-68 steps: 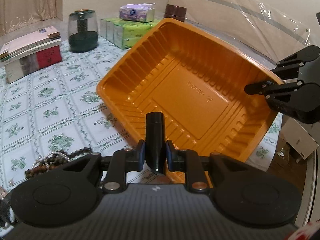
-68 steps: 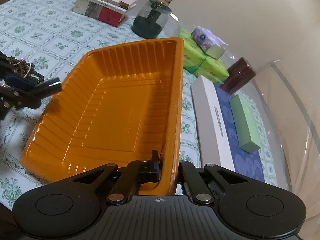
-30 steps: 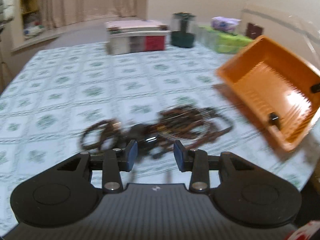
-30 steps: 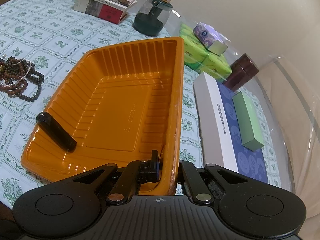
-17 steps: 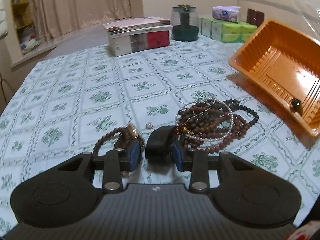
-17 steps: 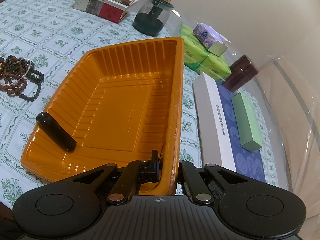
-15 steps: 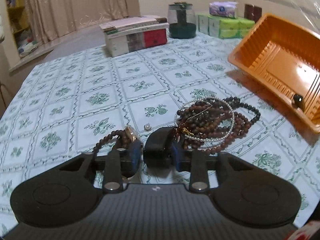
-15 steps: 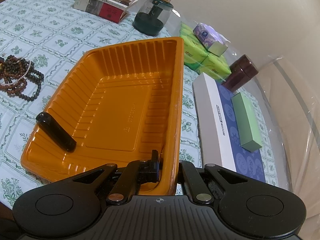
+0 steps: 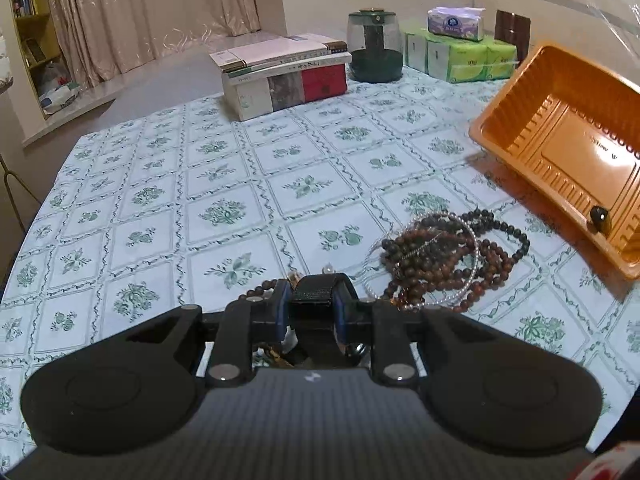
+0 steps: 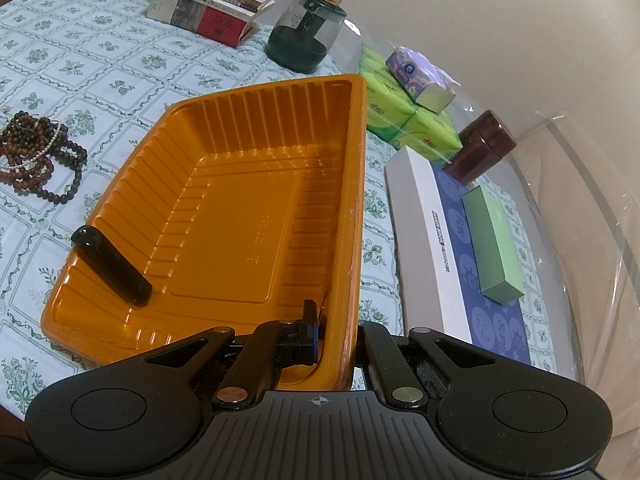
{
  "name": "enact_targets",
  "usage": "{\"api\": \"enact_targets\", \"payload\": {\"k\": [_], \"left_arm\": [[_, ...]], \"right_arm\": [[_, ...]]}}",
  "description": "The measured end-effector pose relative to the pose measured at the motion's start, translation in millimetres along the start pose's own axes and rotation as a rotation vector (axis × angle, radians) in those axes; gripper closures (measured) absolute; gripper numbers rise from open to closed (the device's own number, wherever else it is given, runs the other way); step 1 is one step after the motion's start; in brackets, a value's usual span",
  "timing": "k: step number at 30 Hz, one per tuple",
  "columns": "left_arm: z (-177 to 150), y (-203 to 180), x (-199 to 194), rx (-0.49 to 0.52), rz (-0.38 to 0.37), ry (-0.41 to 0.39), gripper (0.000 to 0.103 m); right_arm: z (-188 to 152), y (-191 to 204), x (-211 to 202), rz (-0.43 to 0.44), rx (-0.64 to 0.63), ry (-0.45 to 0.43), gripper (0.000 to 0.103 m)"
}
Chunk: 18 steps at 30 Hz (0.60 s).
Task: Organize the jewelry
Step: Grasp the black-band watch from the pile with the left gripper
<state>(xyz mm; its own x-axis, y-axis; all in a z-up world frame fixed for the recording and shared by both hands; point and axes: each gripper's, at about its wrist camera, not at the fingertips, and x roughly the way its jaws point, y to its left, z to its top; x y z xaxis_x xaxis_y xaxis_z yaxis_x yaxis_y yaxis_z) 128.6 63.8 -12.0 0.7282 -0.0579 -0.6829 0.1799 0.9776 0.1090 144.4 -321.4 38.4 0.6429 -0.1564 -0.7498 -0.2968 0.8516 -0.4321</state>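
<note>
My left gripper (image 9: 311,307) is shut on a black watch (image 9: 320,292) and holds it just above the tablecloth. A pile of brown and black bead bracelets (image 9: 444,256) lies to its right; it also shows in the right wrist view (image 10: 34,156). A brown bead bracelet (image 9: 260,291) lies under the left finger. My right gripper (image 10: 336,336) is shut on the near wall of the orange tray (image 10: 356,200) and holds it tilted. A black tube (image 10: 112,266) lies in the tray's low corner, also seen in the left wrist view (image 9: 600,216).
A stack of books (image 9: 284,74), a dark glass jar (image 9: 374,46), green tissue packs (image 9: 460,56) and a brown jar (image 9: 512,30) stand at the far side. A long white box (image 10: 436,240) with a green box (image 10: 494,236) lies right of the tray.
My left gripper dropped the black tube into the tray, swung left to the jewelry pile, closed on the black watch and lifted it slightly. The right gripper and tray have not moved.
</note>
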Motion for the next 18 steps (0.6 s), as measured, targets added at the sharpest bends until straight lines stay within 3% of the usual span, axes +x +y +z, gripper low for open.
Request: {"api": "enact_targets", "payload": {"k": [8,18], "left_arm": [[13.6,7.6,-17.7,0.007,0.002,-0.036,0.083],[42.1,-25.9,-32.1,0.023,-0.112,-0.093,0.083]], "right_arm": [[-0.4,-1.1,0.0,-0.001,0.002,-0.002,0.100],[0.7,-1.9,0.7,0.004,0.007,-0.004,0.100]]}}
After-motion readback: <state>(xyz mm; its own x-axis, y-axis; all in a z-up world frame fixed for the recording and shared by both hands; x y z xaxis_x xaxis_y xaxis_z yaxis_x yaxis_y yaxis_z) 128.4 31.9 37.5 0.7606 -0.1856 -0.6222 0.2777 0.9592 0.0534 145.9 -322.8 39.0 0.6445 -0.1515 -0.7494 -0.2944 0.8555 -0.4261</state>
